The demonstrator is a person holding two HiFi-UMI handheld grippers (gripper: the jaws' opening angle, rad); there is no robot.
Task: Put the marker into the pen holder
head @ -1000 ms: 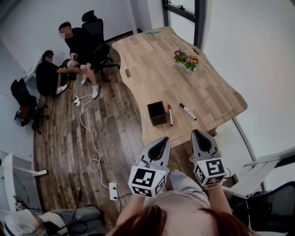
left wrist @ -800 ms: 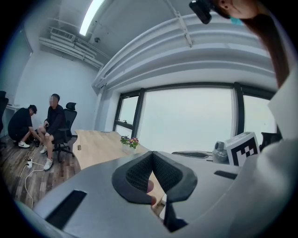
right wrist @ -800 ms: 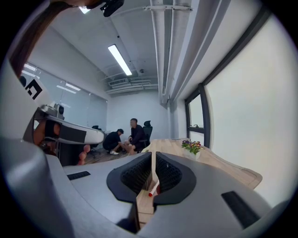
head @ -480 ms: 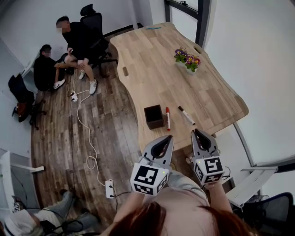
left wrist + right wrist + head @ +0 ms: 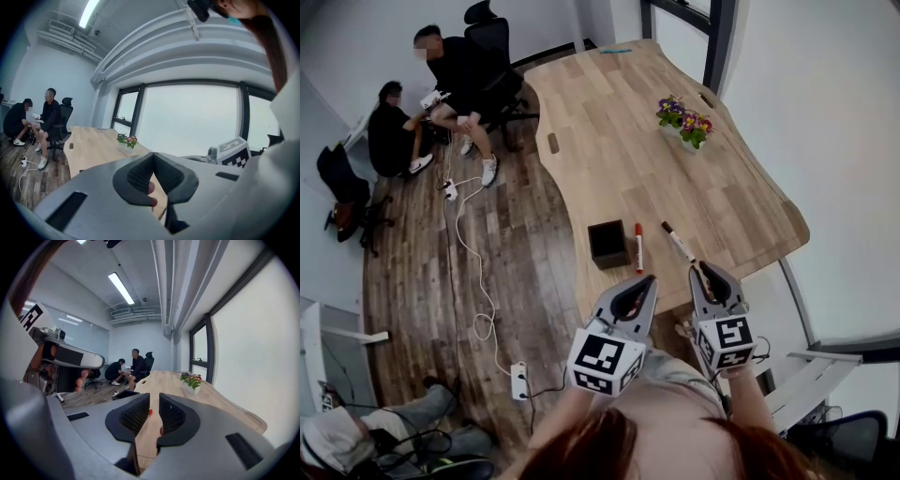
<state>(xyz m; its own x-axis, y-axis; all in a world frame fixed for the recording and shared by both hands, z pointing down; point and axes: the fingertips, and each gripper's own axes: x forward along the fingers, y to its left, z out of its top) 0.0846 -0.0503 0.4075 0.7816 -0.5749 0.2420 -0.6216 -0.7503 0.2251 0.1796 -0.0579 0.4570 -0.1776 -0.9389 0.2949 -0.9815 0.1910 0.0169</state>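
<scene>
Potted flowers, office chair, floor cable

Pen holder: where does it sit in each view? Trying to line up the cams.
Head view: the pen holder is at centre, just left of the red marker.
Left gripper view: not in it.
Right gripper view: the pen holder is a small dark box left of centre, just above this hand-held gripper's left jaw.
Shared landmark: the flower pot, in all three: upper right, left of centre, right of centre.

The right gripper holds its jaws slightly apart, a red speck, perhaps the marker, beyond them.
</scene>
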